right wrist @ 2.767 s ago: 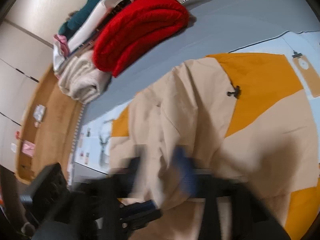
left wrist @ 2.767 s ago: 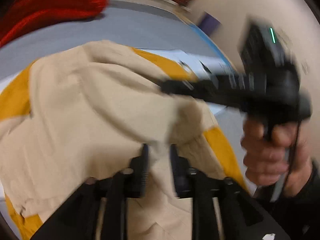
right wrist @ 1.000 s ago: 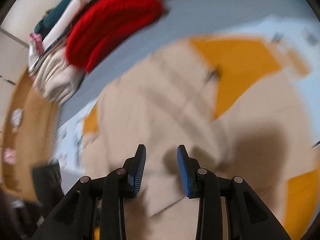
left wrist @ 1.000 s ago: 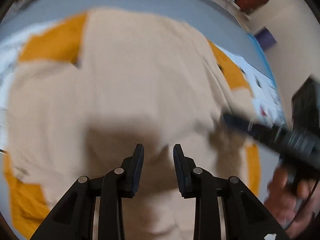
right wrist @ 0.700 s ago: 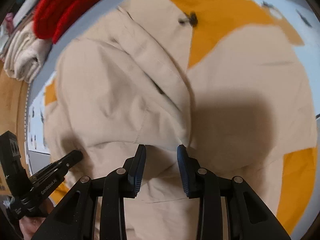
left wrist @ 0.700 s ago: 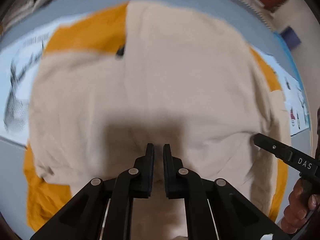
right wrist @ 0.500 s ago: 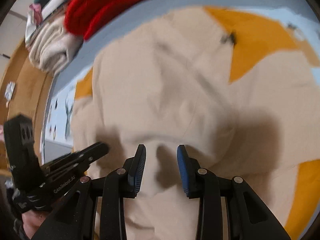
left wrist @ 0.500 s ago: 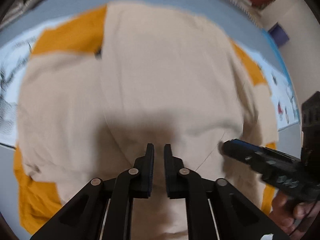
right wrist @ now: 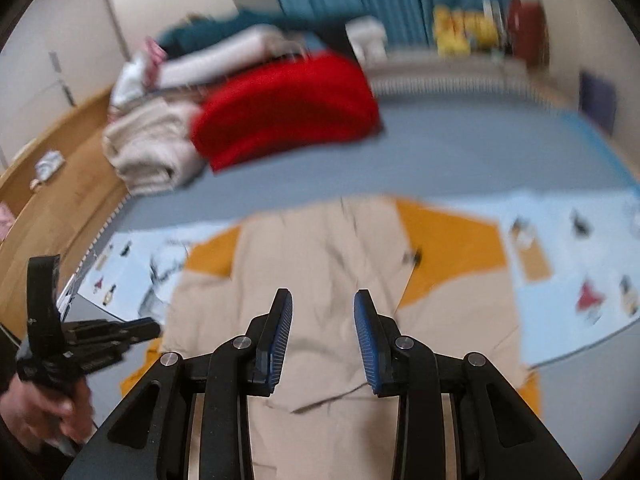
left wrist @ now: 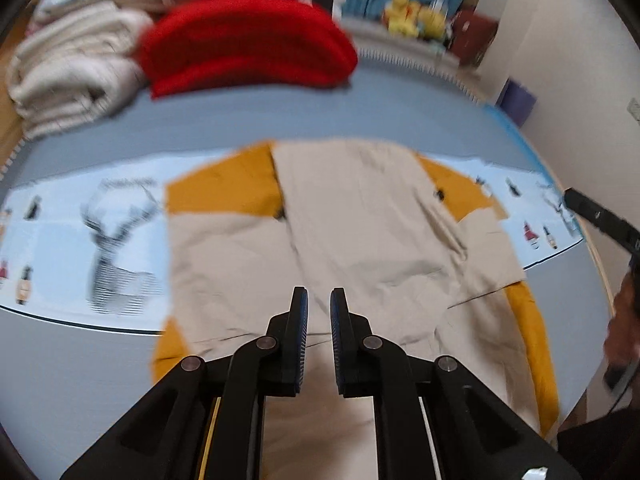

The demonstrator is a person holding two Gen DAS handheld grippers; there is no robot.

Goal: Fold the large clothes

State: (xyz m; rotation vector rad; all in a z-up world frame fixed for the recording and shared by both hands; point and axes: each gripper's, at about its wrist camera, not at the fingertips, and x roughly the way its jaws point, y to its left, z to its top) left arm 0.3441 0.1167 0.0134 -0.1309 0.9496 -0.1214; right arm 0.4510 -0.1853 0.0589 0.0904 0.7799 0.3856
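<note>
Beige-and-mustard jacket (left wrist: 360,240) lies flat on the pale printed sheet (left wrist: 100,216) of the bed, nearer the camera than the red folded blanket (left wrist: 248,44) and cream folded pile (left wrist: 68,76). Both side panels look folded in over the jacket's middle, mustard patches showing at its corners. Judged roughly halfway: sides done, lengthwise fold bottom-to-top still left, some wrinkles to smooth. Left tool (left wrist: 317,312) hangs above the jacket's near hem, fingers narrowly parted, pinching nothing. Right tool (right wrist: 323,312) also over the near hem, fingers spread wide, nothing between them. Frames are blurry.
</note>
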